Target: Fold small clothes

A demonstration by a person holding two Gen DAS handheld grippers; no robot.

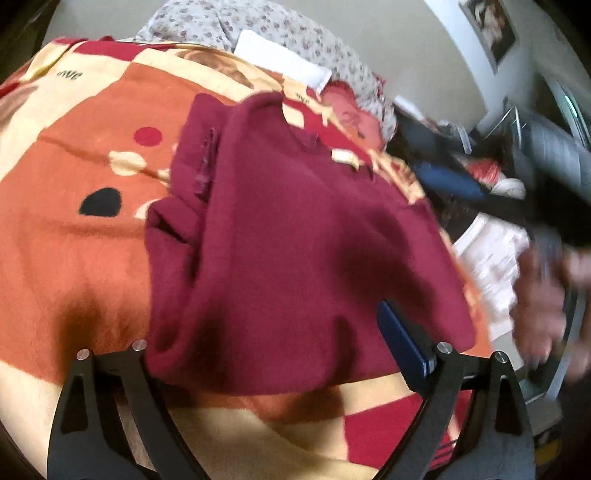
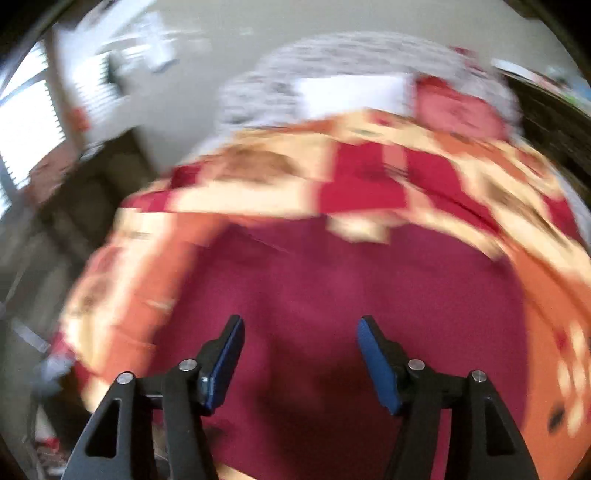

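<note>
A maroon fleece garment (image 1: 295, 229) lies partly folded on an orange, cream and red patterned blanket (image 1: 74, 240). A small cream label (image 1: 345, 157) shows near its far edge. My left gripper (image 1: 273, 350) stands wide open over the garment's near edge. Its right blue pad (image 1: 402, 343) shows, while the left pad is hidden behind the cloth. In the blurred right wrist view, my right gripper (image 2: 300, 325) is open just above the maroon garment (image 2: 369, 288), and neither blue pad presses on it.
At the head of the bed lie a floral pillow (image 1: 258, 26) and a white folded cloth (image 1: 280, 59). A blurred hand (image 1: 543, 295) is at the bed's right edge, above papers (image 1: 487, 254). Beyond that edge the floor is cluttered (image 1: 480, 173).
</note>
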